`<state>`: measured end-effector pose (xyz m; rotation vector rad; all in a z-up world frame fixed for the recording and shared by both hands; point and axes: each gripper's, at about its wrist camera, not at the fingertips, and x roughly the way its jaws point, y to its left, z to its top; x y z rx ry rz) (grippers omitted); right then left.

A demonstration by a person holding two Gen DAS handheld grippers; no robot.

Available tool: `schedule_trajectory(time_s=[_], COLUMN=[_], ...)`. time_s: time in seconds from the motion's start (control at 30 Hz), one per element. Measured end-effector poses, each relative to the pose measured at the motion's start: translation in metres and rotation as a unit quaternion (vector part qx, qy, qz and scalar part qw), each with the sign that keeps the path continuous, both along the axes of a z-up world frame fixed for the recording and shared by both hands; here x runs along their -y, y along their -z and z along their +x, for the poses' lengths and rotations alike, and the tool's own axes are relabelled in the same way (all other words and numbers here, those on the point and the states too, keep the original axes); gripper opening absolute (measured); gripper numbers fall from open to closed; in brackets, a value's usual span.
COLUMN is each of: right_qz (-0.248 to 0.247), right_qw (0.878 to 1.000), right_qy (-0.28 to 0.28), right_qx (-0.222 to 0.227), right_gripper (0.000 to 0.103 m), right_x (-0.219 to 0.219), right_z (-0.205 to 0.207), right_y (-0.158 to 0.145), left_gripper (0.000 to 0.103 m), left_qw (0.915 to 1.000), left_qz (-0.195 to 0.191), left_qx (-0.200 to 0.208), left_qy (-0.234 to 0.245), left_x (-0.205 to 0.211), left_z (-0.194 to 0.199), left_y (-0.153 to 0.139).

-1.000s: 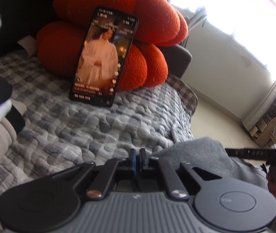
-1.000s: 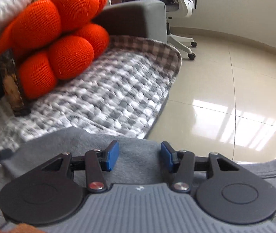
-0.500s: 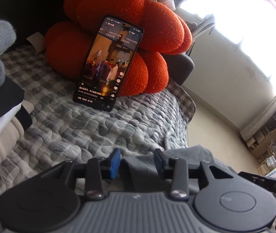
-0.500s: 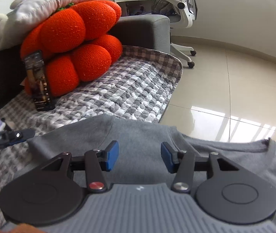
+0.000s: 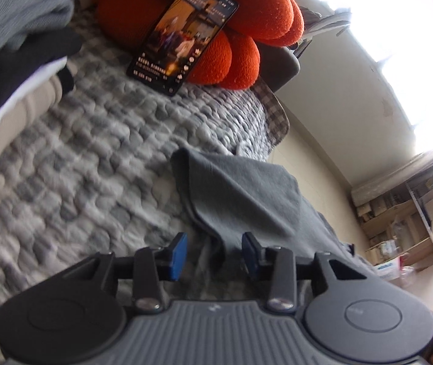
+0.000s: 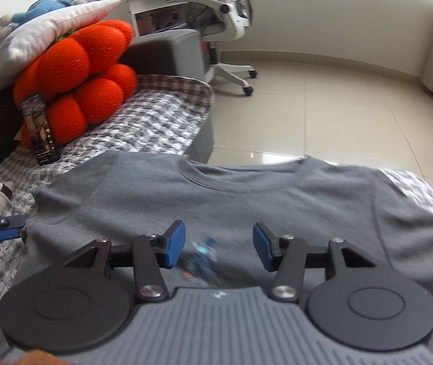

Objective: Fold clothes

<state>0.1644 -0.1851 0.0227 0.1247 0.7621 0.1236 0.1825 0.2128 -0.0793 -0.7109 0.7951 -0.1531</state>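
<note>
A grey cotton T-shirt (image 6: 231, 200) lies spread, neckline away from the camera, on a grey-and-white quilted checked cover (image 5: 73, 164). The right gripper (image 6: 219, 246) hovers over its chest print, blue pads apart and gripping nothing. The left gripper (image 5: 213, 254) stands parted astride the folded sleeve edge (pads not pressing it). A lit black smartphone (image 5: 183, 35) leans on an orange knitted pumpkin cushion (image 6: 79, 76).

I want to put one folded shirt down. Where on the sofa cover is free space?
The quilted cover is bare between the phone, the clothes stack and the grey shirt. It is crowded by the orange cushion and wherever the shirt lies spread.
</note>
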Motion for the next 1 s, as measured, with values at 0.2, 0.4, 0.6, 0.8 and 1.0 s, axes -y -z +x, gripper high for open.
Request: schedule_trajectory(time_s=[0.2, 0.4, 0.6, 0.8, 1.0], right_qz=[0.031, 0.035, 0.046, 0.041, 0.047], right_qw=[0.998, 0.996, 0.992, 0.991, 0.990], right_qy=[0.052, 0.079, 0.109, 0.115, 0.109], right_qx=[-0.018, -0.031, -0.047, -0.061, -0.076], right_gripper=[0.054, 0.053, 0.054, 0.053, 0.050], right_x=[0.050, 0.088, 0.113, 0.125, 0.136], right_z=[-0.039, -0.091, -0.135, -0.179, -0.221], right_y=[0.003, 0.008, 0.016, 0.018, 0.022], left_gripper=[0.039, 0.039, 0.039, 0.039, 0.039], left_qw=[0.9980, 0.9969, 0.9952, 0.9916, 0.9867], left_qz=[-0.059, -0.036, -0.010, 0.013, 0.034], left_qx=[-0.010, -0.015, -0.019, -0.020, -0.024], left_qy=[0.022, 0.069, 0.096, 0.127, 0.157], left_x=[0.004, 0.019, 0.032, 0.037, 0.032], left_z=[-0.017, -0.043, -0.070, -0.105, -0.148], left_y=[-0.001, -0.002, 0.002, -0.002, -0.006])
